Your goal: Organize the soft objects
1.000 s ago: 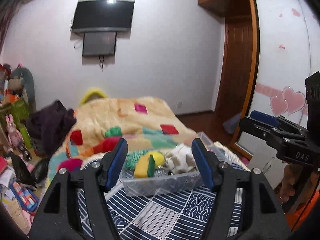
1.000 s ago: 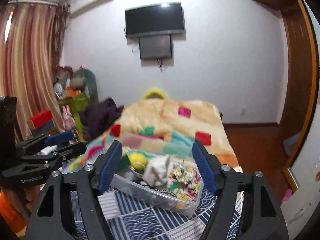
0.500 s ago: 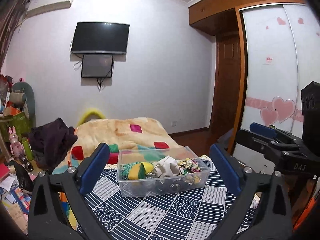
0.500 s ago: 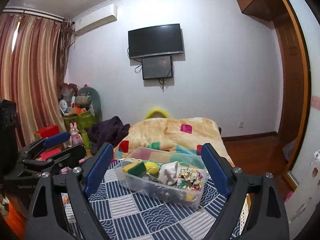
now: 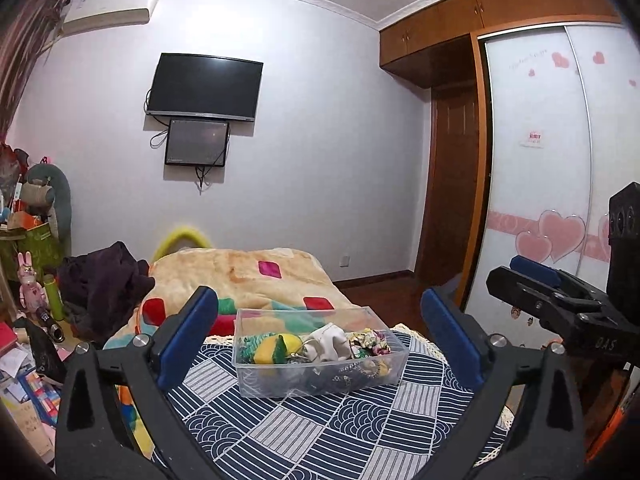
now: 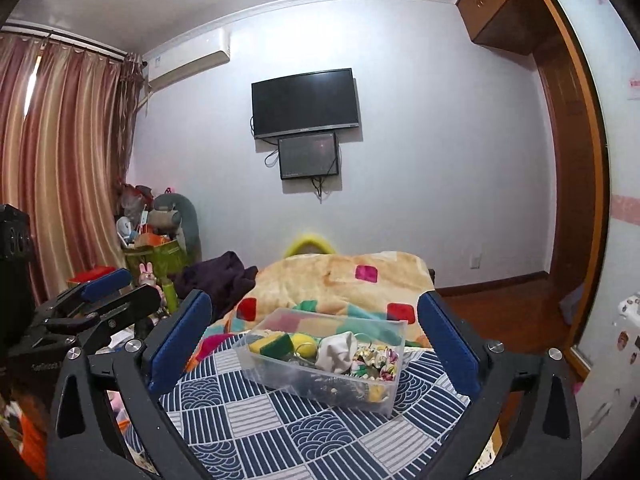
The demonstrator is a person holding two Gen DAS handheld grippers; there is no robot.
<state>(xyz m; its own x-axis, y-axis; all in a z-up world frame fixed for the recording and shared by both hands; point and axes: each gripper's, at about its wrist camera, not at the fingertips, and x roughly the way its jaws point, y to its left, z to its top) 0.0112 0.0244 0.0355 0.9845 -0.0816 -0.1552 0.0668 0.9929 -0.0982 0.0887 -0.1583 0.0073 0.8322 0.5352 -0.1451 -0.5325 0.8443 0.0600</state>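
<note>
Both of my tongs have pulled back and up from the clear bin [image 5: 320,356], which now looks smaller between the spread, empty jaws of my left gripper [image 5: 320,334] and my right gripper [image 6: 316,334]. That bin sits on the blue patterned cloth [image 5: 320,432], its long axis running across the left view and skewed in the right. Inside lie a yellow-green sponge [image 5: 274,349], a white cloth [image 5: 330,342] and floral scrunchies [image 5: 368,342], heaped together. Reaching in, I judge a jaw could snag neighbouring pieces or nudge the light bin sideways.
</note>
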